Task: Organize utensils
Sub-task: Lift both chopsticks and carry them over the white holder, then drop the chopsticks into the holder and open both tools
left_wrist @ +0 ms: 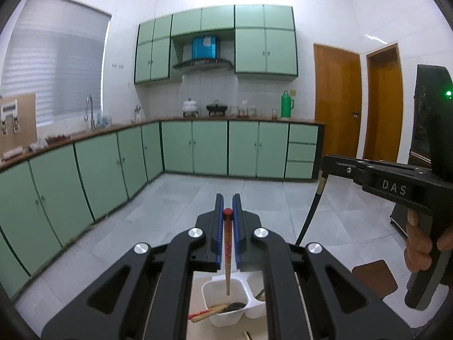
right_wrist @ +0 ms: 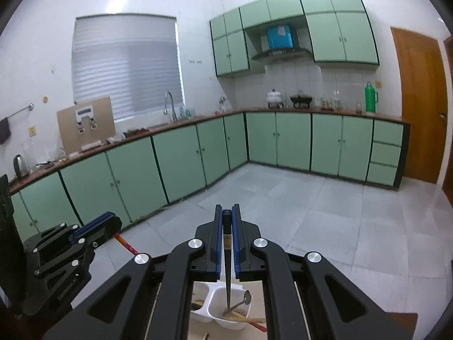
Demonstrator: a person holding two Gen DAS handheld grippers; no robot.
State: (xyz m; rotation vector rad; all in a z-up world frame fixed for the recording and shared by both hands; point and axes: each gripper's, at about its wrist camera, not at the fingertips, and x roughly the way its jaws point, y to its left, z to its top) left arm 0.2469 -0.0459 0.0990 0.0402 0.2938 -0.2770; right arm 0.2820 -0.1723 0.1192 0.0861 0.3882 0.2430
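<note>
Both grippers, left [left_wrist: 228, 221] and right [right_wrist: 227, 223], pinch chopsticks [left_wrist: 227, 255]; lower each straight into its white bin [left_wrist: 218, 316].

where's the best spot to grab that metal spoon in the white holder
Grip the metal spoon just under its bowl, coming from above. Its bowl end leans up against the rim of the white holder, while the lower end sits buried among other utensils.

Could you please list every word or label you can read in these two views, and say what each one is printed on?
"DAS": white letters on the body of the right gripper, seen in the left wrist view.
Embossed wording on the body of the left gripper, in the right wrist view: too blurred to read.
</note>
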